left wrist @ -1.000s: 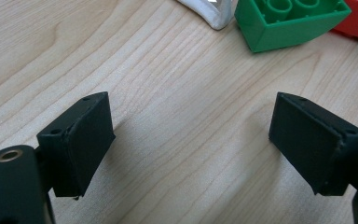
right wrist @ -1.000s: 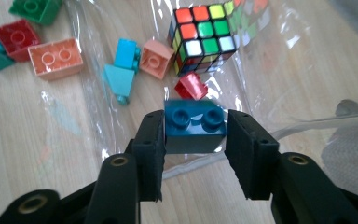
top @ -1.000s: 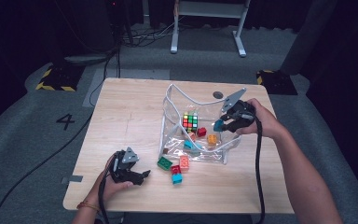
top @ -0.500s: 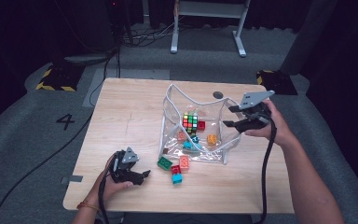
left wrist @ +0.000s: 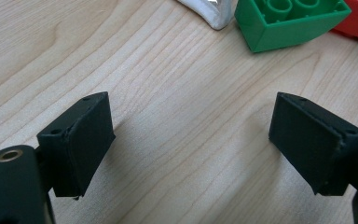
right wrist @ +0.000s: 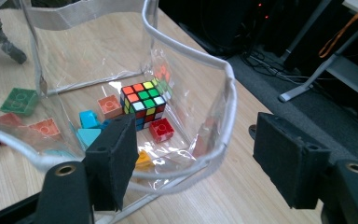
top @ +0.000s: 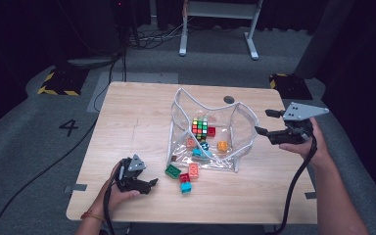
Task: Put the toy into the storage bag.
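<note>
My left claw (top: 149, 183) sits released near the bench's front edge just short of the green brick (left wrist: 289, 21), right claw (top: 260, 122) released beside the clear bag's (top: 242, 142) rim; I'd straddle the brick squarely before closing.

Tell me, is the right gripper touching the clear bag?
Apart. The high view shows the right gripper open, with bare table between it and the clear bag.

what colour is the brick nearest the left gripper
Green brick, clearest in the left gripper view, just beyond the open left gripper.
</note>
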{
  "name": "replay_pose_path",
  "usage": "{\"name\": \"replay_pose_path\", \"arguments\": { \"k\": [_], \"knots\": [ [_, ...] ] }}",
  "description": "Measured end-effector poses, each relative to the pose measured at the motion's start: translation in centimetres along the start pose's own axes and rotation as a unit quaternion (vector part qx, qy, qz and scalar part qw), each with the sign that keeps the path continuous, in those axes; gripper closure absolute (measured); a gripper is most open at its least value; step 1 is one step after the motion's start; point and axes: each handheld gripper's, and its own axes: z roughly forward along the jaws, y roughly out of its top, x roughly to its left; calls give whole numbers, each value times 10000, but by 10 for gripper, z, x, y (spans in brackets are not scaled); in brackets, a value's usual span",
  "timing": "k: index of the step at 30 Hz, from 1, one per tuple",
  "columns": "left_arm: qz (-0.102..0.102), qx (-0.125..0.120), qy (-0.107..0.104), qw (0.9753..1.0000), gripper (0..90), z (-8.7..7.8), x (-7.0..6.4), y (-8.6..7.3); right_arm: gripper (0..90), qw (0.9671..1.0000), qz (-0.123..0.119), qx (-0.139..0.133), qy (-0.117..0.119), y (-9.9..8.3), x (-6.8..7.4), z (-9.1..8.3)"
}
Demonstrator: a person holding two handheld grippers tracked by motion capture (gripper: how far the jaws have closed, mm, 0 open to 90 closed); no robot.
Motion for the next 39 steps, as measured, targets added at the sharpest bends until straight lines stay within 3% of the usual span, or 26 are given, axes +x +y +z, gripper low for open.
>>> {"name": "replay_pose_path", "arguments": {
  "k": [3,10,14,19,26,30,35,38,39],
  "knots": [
    [0,-2,-1,10000,139,0,0,0,303,9997,199,-106,-20,-11,0,-8],
    [6,0,4,10000,139,0,0,0,303,9990,369,-240,6,-37,7,-18],
    [15,-1,12,10000,139,0,0,0,303,9985,490,-186,155,-59,16,-10],
    [18,-2,17,10000,139,0,0,0,322,9966,626,-16,527,-83,31,8],
    [26,6,17,10000,139,0,0,0,330,9947,509,295,848,-105,60,27],
    [23,2,16,10000,140,0,0,0,343,9930,474,344,1030,-112,76,33],
    [27,5,14,10000,141,0,0,0,356,9914,344,376,1207,-112,99,44],
    [33,11,12,10000,140,-1,0,0,360,9878,370,355,1468,-107,112,54],
    [27,11,12,10000,141,-1,0,0,360,9869,265,343,1551,-105,115,59]
  ]
}}
